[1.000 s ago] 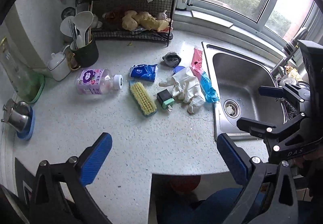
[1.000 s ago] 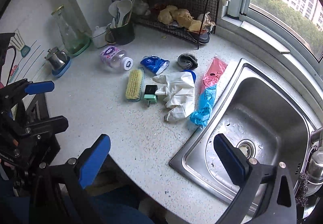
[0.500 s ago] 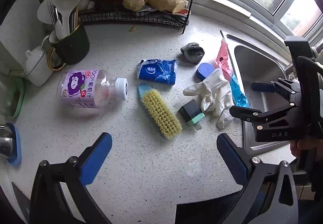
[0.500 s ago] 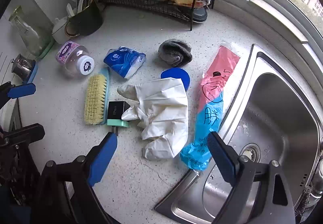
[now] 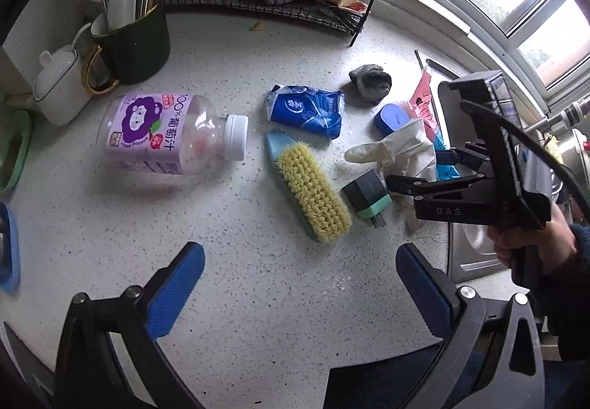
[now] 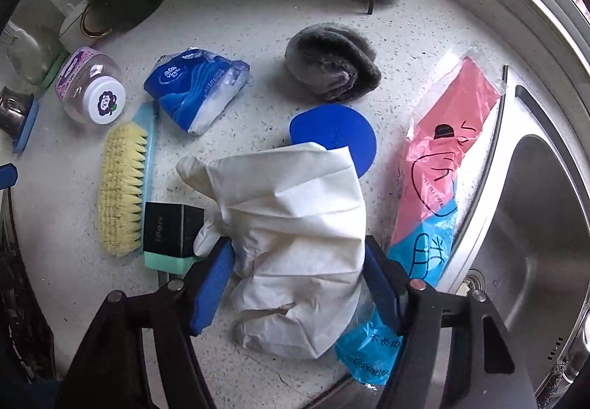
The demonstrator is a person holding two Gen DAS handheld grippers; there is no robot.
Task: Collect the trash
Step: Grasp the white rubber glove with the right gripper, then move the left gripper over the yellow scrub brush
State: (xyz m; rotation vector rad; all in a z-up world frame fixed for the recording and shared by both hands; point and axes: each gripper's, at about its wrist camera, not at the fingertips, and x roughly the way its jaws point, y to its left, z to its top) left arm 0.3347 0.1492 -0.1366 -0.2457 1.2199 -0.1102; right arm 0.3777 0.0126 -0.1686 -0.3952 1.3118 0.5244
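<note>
On a speckled white stone countertop [image 5: 239, 298] beside a stainless steel sink [image 6: 545, 224], the right gripper [image 6: 298, 276] points steeply down over a crumpled white rubber glove [image 6: 295, 221], its blue-padded jaws closing with the glove's lower part between them; the pads sit just at the glove's edges, and I cannot tell whether they press it yet. The glove lies flat on the counter, overlapping a round blue plastic lid [image 6: 339, 136] at its upper edge and lying against a pink-and-blue printed plastic bag [image 6: 442, 165] that runs along the sink's rim. At the glove's left side sits a black cube-shaped charger with a mint-green base [image 6: 169, 236], and just beyond that a yellow-bristled scrub brush with a pale blue back [image 6: 121, 184]. Further up the counter lie a crumpled blue tissue packet [image 6: 195, 88], a folded grey cloth [image 6: 332, 62], and a clear plastic bottle with a purple label and white cap [image 5: 169, 132] on its side. The left gripper [image 5: 298, 280] hovers over bare countertop in front of the brush, its jaws spread wide with nothing between them. In the left wrist view, a hand [image 5: 534, 243] in a dark sleeve grips the right tool's handle above the glove. At the back stand a black wire rack [image 5: 280, 0] and a dark green mug holding white utensils [image 5: 129, 33].
</note>
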